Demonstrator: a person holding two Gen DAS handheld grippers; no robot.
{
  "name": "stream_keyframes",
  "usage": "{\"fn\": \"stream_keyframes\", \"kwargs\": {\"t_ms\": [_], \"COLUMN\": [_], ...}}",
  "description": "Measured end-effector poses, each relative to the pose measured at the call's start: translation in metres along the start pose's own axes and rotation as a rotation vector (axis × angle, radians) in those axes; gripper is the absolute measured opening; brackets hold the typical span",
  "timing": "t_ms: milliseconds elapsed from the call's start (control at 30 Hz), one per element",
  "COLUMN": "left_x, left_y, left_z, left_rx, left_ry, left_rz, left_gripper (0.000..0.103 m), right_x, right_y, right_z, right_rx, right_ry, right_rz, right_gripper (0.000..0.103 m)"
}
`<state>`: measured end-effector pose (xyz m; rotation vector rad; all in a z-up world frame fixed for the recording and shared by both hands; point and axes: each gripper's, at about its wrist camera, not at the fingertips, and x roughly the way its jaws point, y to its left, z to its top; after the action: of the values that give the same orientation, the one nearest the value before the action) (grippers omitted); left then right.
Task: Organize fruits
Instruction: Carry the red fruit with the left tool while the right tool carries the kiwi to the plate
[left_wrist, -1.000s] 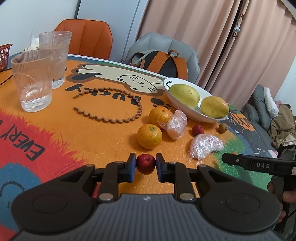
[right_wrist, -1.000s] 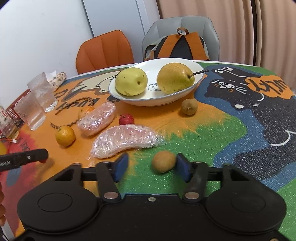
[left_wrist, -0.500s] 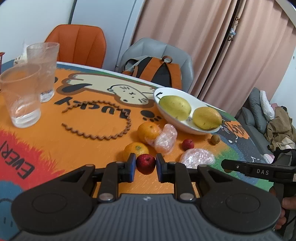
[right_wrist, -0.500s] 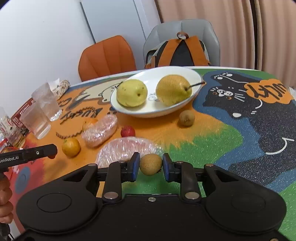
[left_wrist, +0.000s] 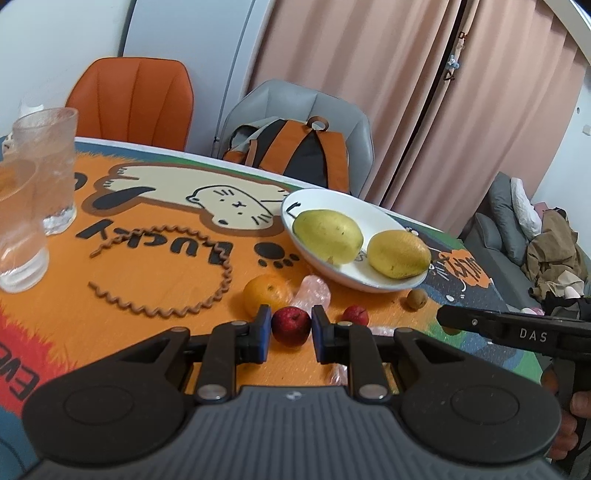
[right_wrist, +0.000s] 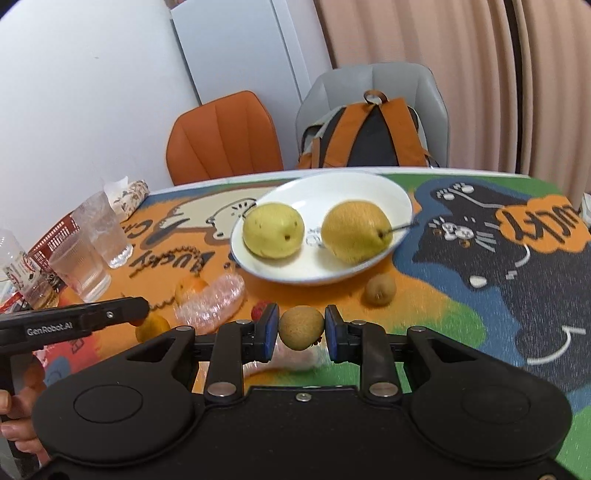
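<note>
My left gripper (left_wrist: 288, 328) is shut on a small red fruit (left_wrist: 291, 325) and holds it above the table. My right gripper (right_wrist: 301, 328) is shut on a small brown fruit (right_wrist: 301, 328), also lifted. A white bowl (left_wrist: 369, 284) (right_wrist: 325, 275) holds two yellow pears (left_wrist: 327, 236) (right_wrist: 354, 230). On the table lie an orange (left_wrist: 267, 293), another red fruit (left_wrist: 355, 315), another brown fruit (left_wrist: 416, 298) (right_wrist: 380, 290), and plastic-wrapped pieces (right_wrist: 210, 302). The right gripper's side shows in the left wrist view (left_wrist: 513, 332).
Two glass tumblers (left_wrist: 37, 177) (right_wrist: 92, 243) stand at the table's left. A brown wavy cord (left_wrist: 166, 280) lies on the orange mat. An orange chair (left_wrist: 133, 103) and a grey chair with a backpack (left_wrist: 295, 155) stand behind the table.
My right gripper closed on the brown fruit and lifted it. Both grippers rose and moved forward toward the bowl with their fruits.
</note>
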<state>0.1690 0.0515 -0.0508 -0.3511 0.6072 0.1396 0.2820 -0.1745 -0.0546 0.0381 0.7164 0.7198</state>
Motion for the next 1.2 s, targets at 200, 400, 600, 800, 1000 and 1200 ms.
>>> {"fn": "stream_keyframes", "kwargs": {"t_ms": [200,400,600,800,1000,1200], "left_x": [0.008,0.015,0.018,0.02,0.022,0.026], "left_y": [-0.003,-0.001,0.008,0.013,0.015,0.015], "left_z": [0.009,0.017,0.023,0.03,0.036,0.04], "left_rx": [0.003,0.001,-0.014,-0.018,-0.018,-0.021], "left_ry": [0.0,0.003,0.004,0.001,-0.004,-0.003], "left_rz": [-0.003,-0.004,0.008,0.012,0.009,0.015], "left_gripper": [0.021,0.021,0.021,0.021,0.021,0.021], "right_x": [0.008,0.019,0.032,0.043,0.054,0.062], "right_y": [0.001,0.004,0.005,0.01,0.012,0.008], "right_z": [0.015,0.026,0.037,0.048,0.057,0.063], "right_rx": [-0.016,-0.022,-0.013,-0.02,-0.022,0.012], "right_ry": [-0.007,-0.006,-0.002,-0.005,-0.003,-0.016], "right_rz": [0.009,0.015,0.026,0.035,0.037,0.02], "right_gripper": [0.025,0.025,0.025,0.025,0.025,0.038]}}
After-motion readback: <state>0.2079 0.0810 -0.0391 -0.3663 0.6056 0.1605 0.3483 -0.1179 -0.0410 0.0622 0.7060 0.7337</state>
